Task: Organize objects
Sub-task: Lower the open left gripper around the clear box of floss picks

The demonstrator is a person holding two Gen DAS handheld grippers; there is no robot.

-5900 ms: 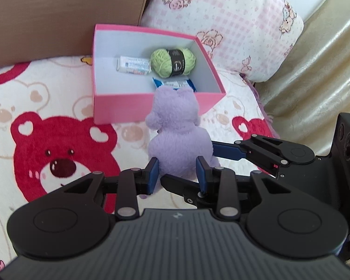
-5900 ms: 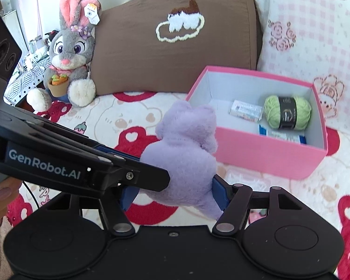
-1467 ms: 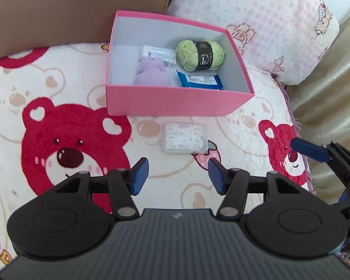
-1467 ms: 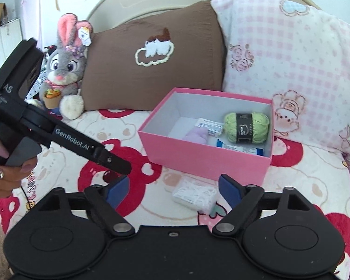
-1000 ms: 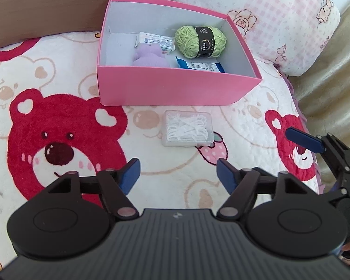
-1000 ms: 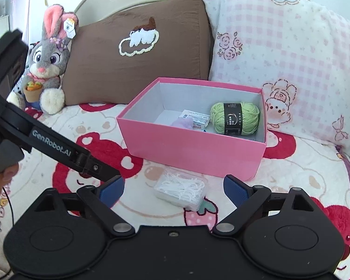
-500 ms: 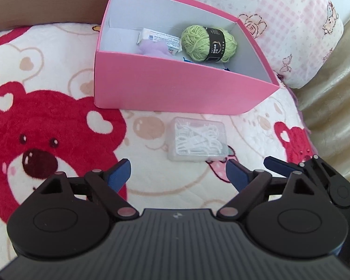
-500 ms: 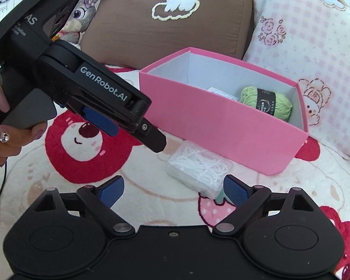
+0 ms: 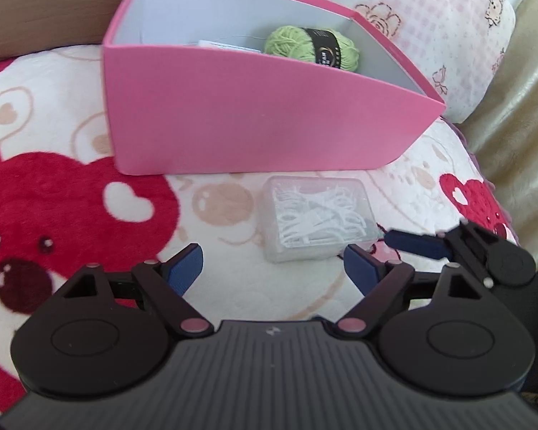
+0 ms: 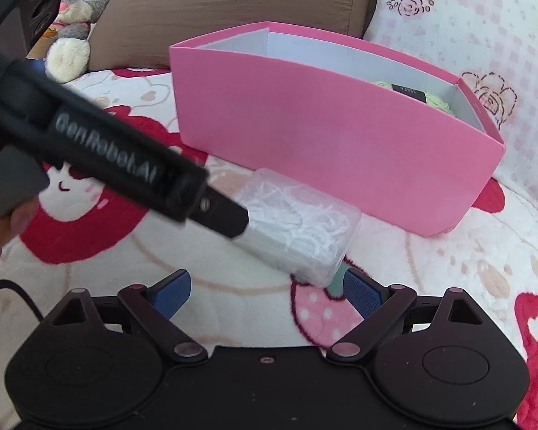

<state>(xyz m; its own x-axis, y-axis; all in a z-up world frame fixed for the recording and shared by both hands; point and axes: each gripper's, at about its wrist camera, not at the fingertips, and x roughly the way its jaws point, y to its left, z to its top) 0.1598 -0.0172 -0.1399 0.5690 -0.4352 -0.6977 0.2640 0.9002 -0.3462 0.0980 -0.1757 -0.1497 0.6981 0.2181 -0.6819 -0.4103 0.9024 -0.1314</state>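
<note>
A clear plastic case of white floss picks (image 9: 317, 218) lies on the bear blanket just in front of the pink box (image 9: 254, 114). The box holds a green yarn ball (image 9: 312, 48) and a white packet (image 9: 229, 46). My left gripper (image 9: 274, 268) is open, low over the blanket, just short of the case. My right gripper (image 10: 267, 292) is open and empty, close to the case (image 10: 301, 229) from the other side. The left gripper's arm (image 10: 107, 165) crosses the right wrist view and covers part of the case.
A brown pillow (image 10: 240, 3) and a pink checked pillow (image 10: 484, 36) stand behind the box. A grey bunny toy (image 10: 73, 18) sits at the far left. The bed's right edge meets a beige curtain (image 9: 520, 107).
Both grippers have dropped lower and closed in on the floss case, which now sits just ahead of their open fingers. The purple toy, held earlier, is hidden behind the box's wall.
</note>
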